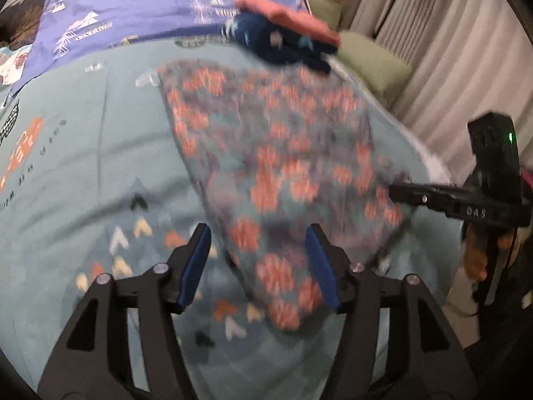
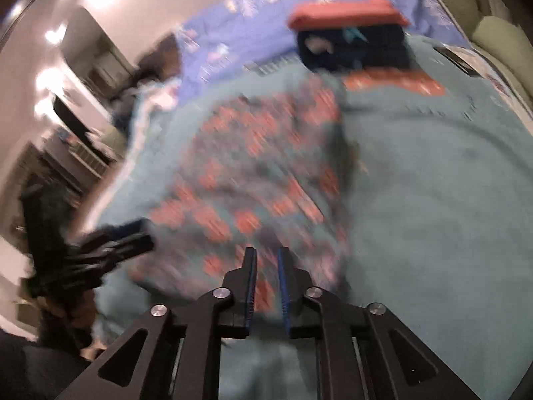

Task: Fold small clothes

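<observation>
Teal bedding (image 1: 100,173) is used as the folding surface, and a patterned garment (image 1: 273,153) is spread flat on it, presumably so its edges can be reached. Finished pieces are stacked in a folded pile (image 2: 349,36) beyond it. The left gripper (image 1: 260,266) is held spread and empty above the near hem; the right gripper (image 2: 266,283) is narrowly parted, with nothing pinched.

The patterned garment (image 1: 273,173) was soft matt cloth on the teal bedspread (image 1: 100,173), likewise matt fabric; beyond the garment, a folded stack (image 2: 349,33) looked cloth; gripper fingers (image 1: 195,266) were matt black plastic with silvery metal screws.
</observation>
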